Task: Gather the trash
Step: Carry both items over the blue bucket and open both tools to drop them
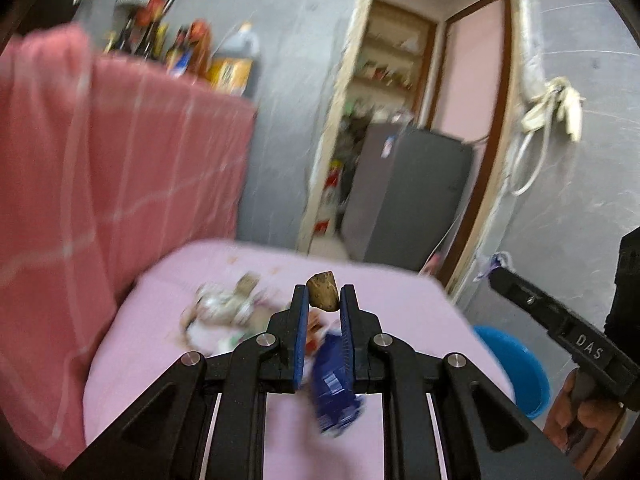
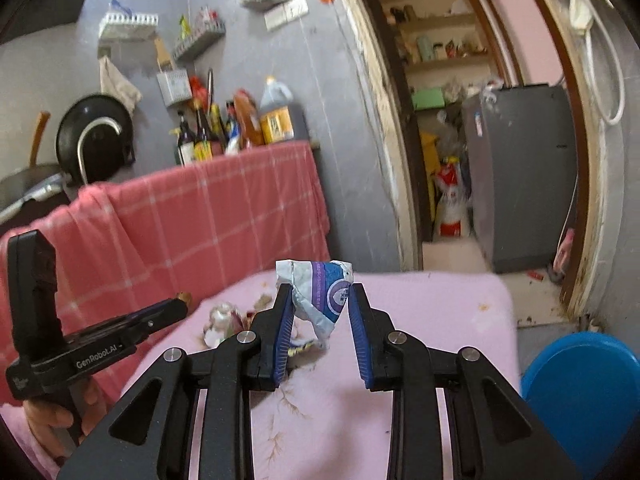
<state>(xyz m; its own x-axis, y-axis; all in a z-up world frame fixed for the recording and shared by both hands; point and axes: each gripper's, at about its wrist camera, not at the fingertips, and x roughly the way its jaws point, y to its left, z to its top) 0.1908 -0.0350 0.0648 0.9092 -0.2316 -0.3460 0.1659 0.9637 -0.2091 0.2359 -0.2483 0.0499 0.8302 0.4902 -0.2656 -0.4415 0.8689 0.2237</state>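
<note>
The left gripper [image 1: 324,300] has its jaws clenched on a small brown cork-like lump [image 1: 322,291], and the right gripper [image 2: 322,300] grasps a crumpled white and purple paper wrapper [image 2: 318,292] at the tips, both lifted above the pink cloth-covered tabletop [image 2: 432,312]. More trash, a loose pile of crumpled wrappers [image 2: 224,320], lies on that tabletop, and a round blue plastic bin [image 2: 584,380] stands beside its right edge. To do the step well, each piece should probably be carried fully over the bin before the jaws are released, because the light wrapper may drift.
</note>
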